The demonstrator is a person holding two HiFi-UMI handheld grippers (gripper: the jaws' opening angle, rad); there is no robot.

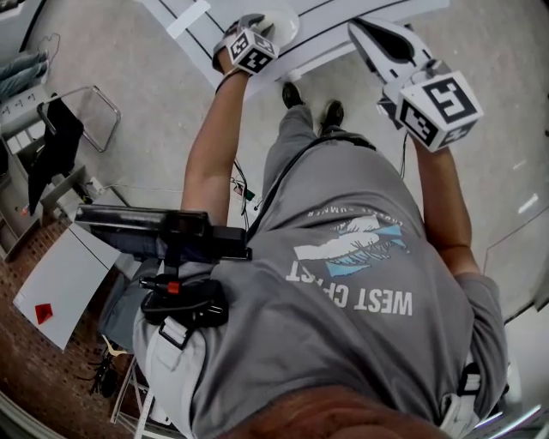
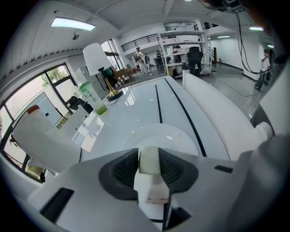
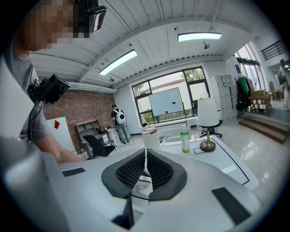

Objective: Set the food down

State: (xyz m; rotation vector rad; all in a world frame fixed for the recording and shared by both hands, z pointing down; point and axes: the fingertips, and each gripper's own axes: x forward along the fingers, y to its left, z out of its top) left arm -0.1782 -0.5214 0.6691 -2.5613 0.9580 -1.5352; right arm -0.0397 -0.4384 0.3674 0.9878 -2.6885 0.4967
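My left gripper is shut on a small pale greenish-white piece of food, which stands upright between the dark pads. Below it a white plate lies on the white table. From the head view the left gripper hovers over that plate at the table's edge. My right gripper is held up to the right, away from the plate. Its jaws are shut with nothing between them.
On the table's far side stand a green bottle, a white lamp and a white jug with a red cap. Black lines cross the tabletop. People stand in the room's background. The person's feet are next to the table.
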